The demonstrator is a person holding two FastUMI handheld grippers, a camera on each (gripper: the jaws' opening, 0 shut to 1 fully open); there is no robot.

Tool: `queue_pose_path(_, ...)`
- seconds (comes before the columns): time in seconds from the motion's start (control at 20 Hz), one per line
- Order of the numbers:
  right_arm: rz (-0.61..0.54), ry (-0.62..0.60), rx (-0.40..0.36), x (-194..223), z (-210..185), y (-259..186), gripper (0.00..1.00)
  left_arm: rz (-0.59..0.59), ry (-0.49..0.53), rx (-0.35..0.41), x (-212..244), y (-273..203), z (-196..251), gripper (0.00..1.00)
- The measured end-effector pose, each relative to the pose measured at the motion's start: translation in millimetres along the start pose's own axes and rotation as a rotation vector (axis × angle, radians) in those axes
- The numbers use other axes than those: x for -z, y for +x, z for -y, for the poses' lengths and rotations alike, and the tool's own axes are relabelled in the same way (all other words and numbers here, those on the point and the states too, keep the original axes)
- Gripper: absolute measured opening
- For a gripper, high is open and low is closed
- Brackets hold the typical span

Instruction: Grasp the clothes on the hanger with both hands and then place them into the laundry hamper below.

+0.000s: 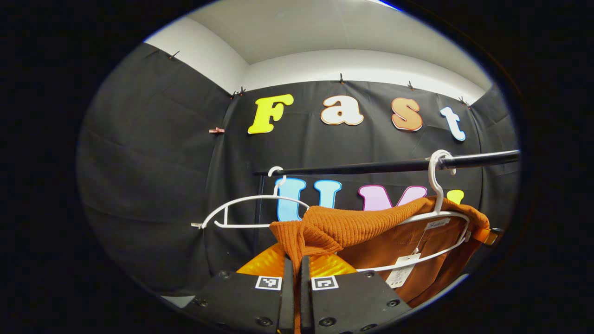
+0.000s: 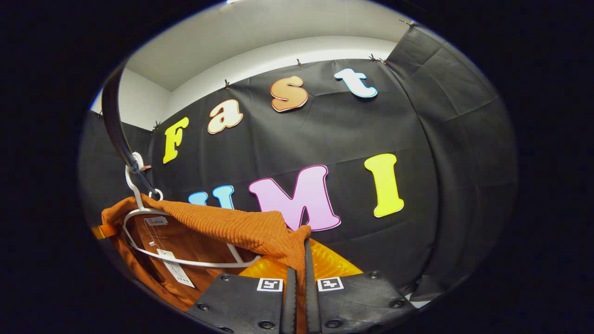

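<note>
1. Two grippers are clamped on the orange garment (image 1: 352, 227): the left gripper (image 1: 293, 283) pinches one shoulder corner, the right gripper (image 2: 299, 278) the other, each with its jaws nearly closed on fabric.
2. That garment is draped on a white hanger (image 1: 441, 218) hooked over the black rail (image 1: 394, 165), beside an empty hanger (image 1: 250, 211).
3. Risk, as I judge it: pulling down could drag the hanger off the rail along with the knit, since the neckline looks seated on the hanger's arms.
4. Uneven pulls might also let one corner slip free.
5. Hidden: the hamper below, the garment's lower half, and how deeply each pinch bites.
</note>
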State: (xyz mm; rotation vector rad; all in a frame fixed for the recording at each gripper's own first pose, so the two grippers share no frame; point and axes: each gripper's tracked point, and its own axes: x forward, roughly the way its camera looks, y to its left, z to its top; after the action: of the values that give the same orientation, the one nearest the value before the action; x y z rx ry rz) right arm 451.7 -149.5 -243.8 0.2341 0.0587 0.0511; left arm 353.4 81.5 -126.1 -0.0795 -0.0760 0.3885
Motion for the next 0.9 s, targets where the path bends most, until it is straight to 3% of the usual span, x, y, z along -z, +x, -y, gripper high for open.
queue_pose_path(0.1, 0.012, 0.01, -0.012, -11, -1, 9, 0.13, 0.034, 0.021, 0.006, -15, 9, -3, 0.09)
queue_pose_path(0.15, 0.025, 0.015, -0.018, -19, -2, 15, 0.08, 0.045, 0.033, 0.014, -19, 14, -4, 0.09)
queue_pose_path(0.25, 0.064, 0.005, -0.032, -40, -5, 24, 0.13, 0.05, 0.059, 0.045, -27, 26, -1, 0.09)
queue_pose_path(0.5, 0.122, -0.093, -0.098, -75, -29, 54, 0.08, 0.067, 0.214, 0.108, -39, 59, -6, 0.09)
queue_pose_path(0.55, 0.116, -0.094, -0.115, -75, -35, 61, 0.12, 0.058, 0.223, 0.128, -35, 66, -9, 0.09)
queue_pose_path(0.9, 0.001, -0.124, -0.225, -38, -68, 91, 0.12, -0.073, 0.155, 0.245, -3, 111, -40, 0.09)
